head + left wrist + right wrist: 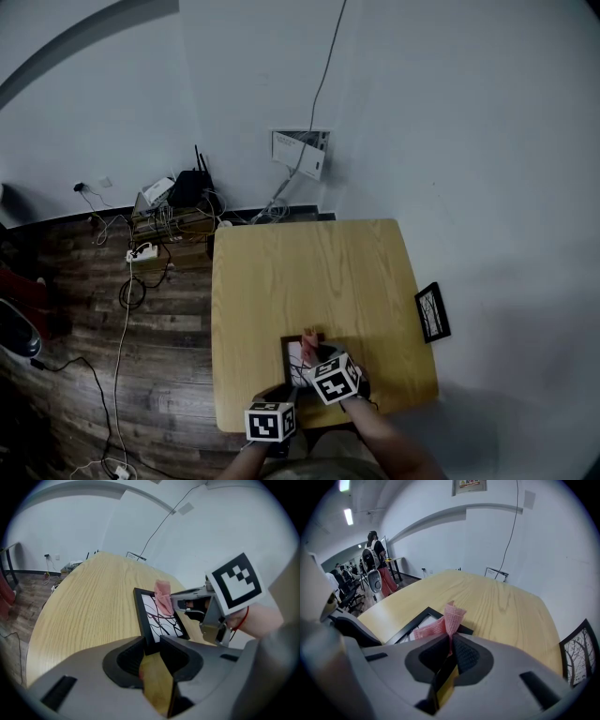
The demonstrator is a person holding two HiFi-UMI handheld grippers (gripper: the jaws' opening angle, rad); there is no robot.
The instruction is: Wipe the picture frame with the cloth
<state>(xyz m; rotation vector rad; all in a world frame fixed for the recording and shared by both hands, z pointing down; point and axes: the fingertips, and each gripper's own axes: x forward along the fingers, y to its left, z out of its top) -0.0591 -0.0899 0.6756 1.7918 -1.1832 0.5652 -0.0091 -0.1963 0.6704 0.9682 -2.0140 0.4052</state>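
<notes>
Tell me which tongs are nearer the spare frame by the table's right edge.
Right. The right tongs, gripping the cloth, sit left of the spare frame; the left tongs clamp the other frame, farther left.

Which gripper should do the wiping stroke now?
Right. The right gripper is shut on the cloth, which hangs over the picture frame. The left gripper is shut on that frame's near edge, likely steadying it.

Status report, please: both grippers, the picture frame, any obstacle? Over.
Left gripper shut on picture frame, near edge. Right gripper shut on pink cloth, cloth over the frame's glass. Nothing in the way; second frame stands apart, by right edge of table.
</notes>
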